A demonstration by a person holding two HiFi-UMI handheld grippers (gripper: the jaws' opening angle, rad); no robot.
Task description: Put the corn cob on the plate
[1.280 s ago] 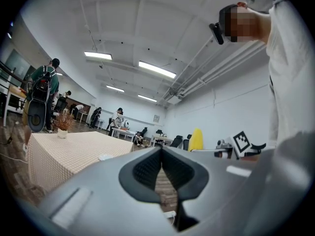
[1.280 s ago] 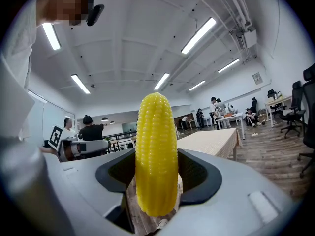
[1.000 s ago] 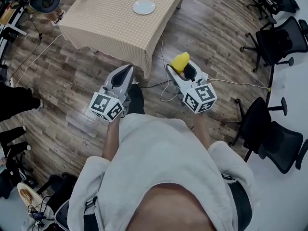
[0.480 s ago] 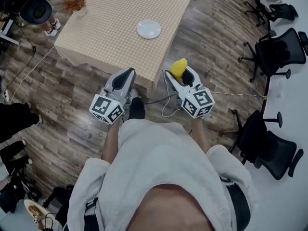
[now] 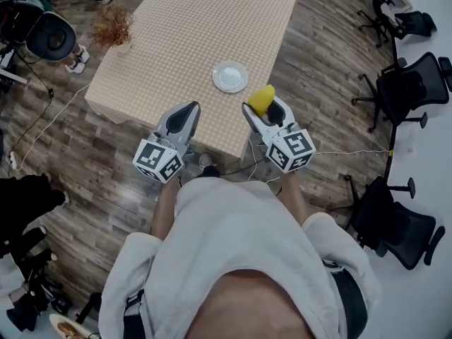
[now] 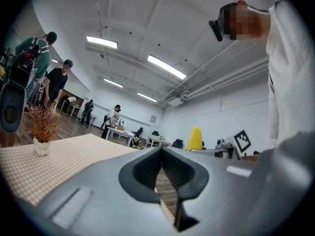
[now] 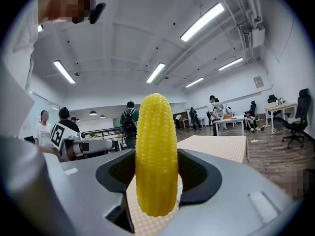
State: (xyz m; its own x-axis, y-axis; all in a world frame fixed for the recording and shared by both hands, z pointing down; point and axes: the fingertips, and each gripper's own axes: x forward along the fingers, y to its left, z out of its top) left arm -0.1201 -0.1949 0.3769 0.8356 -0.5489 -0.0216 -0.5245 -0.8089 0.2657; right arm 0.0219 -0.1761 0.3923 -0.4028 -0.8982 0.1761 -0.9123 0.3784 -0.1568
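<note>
A yellow corn cob (image 5: 263, 99) stands upright between the jaws of my right gripper (image 5: 260, 107), which is shut on it. In the right gripper view the corn cob (image 7: 156, 151) fills the gap of the gripper (image 7: 156, 181). A small white plate (image 5: 230, 76) lies on the checkered table (image 5: 191, 27), just ahead of the cob. My left gripper (image 5: 190, 109) hovers over the table's near edge with its jaws together and nothing in them. In the left gripper view, beyond the shut left gripper (image 6: 161, 156), the corn cob (image 6: 195, 139) shows off to the right.
A pot of dried twigs (image 5: 113, 27) stands at the table's left edge. Black office chairs (image 5: 409, 66) line the right side. Cables (image 5: 339, 152) trail over the wooden floor. A round dark stool (image 5: 49, 37) and people stand at the left.
The table and plate have come much nearer as the person walked forward. Both grippers, once over the floor, now reach the table's near edge. The cob stays gripped.
</note>
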